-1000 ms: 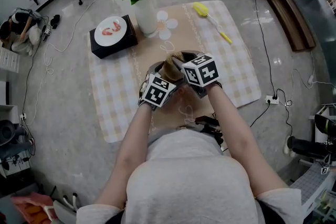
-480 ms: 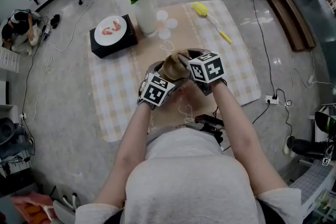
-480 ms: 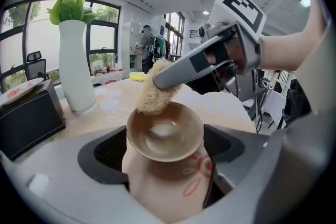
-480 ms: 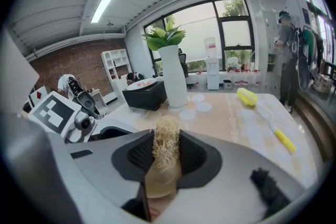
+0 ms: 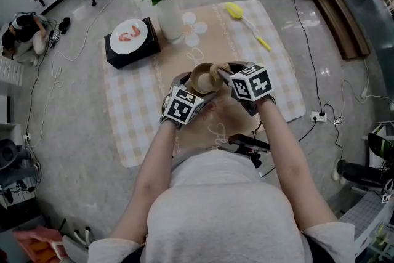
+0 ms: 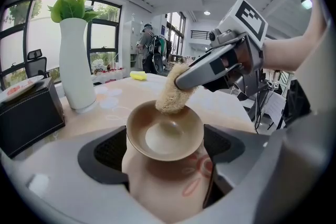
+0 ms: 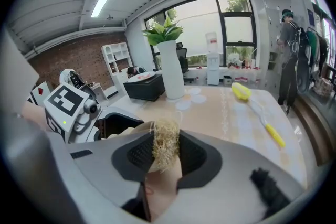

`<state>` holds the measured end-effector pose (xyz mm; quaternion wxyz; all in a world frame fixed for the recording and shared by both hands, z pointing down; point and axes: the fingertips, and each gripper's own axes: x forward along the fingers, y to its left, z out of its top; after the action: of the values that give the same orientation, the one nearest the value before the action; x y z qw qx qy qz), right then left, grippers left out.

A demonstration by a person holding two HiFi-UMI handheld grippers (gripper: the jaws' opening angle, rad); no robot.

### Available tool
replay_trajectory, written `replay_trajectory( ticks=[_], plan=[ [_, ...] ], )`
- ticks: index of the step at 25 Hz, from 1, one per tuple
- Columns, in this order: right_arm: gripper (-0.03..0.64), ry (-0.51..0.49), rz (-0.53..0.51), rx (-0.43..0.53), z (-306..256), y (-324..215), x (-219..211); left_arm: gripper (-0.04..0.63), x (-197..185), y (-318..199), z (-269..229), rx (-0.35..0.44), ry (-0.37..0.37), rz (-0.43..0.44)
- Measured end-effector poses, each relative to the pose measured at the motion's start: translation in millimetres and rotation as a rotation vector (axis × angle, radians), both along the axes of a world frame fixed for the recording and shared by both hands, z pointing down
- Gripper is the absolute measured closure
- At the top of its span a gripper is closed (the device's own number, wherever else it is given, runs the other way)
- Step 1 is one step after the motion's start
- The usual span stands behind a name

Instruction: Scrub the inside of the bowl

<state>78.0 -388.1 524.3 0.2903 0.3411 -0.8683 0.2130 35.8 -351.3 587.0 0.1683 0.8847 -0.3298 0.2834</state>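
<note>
**Left gripper view: scrub under way at the far wall**

Showed the bowl gripped by its cream, flower-painted body, the left gripper's jaws clamped on either side and the brown inside turned toward the camera. Caught the scrubber, a pale fibrous pad, pressed against the far inner wall just under the rim. Found that pad pinched tight between the jaws of the right gripper, reaching in from the right. Placed the bowl, in the head view, over the middle of the checked mat, between the two marker cubes. Could not tell whether lifted or resting. Revealed no foam, water or dirt inside, only a smooth sheen on the bottom.

Judged the task part-way at best: contact made on one stretch of wall, with the bottom, the near wall and the rest of the ring seemingly left to cover. Could not read from the surface which parts had been worked.

Farther out, took in a white vase of green leaves, a black box carrying a plate, and a yellow brush lying unused near the mat's far edge.
</note>
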Motion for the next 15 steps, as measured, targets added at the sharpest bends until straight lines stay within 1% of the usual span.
replay_trajectory(
  ticks=[7, 12, 15],
  plan=[
    [0.511, 0.004, -0.052, -0.053, 1.2, 21.0, 5.1, 0.124, 0.2, 1.4, -1.1, -0.012, 0.003, -0.002],
    [0.511, -0.008, -0.132, -0.098, 2.3, 37.8, -9.0, 0.123, -0.1, 1.6, -0.1, -0.007, -0.005, 0.001],
    [0.511, -0.005, -0.171, -0.102, 2.7, 42.5, -21.1, 0.121, 0.0, 0.8, -0.9, 0.001, -0.011, 0.001]
  ],
)
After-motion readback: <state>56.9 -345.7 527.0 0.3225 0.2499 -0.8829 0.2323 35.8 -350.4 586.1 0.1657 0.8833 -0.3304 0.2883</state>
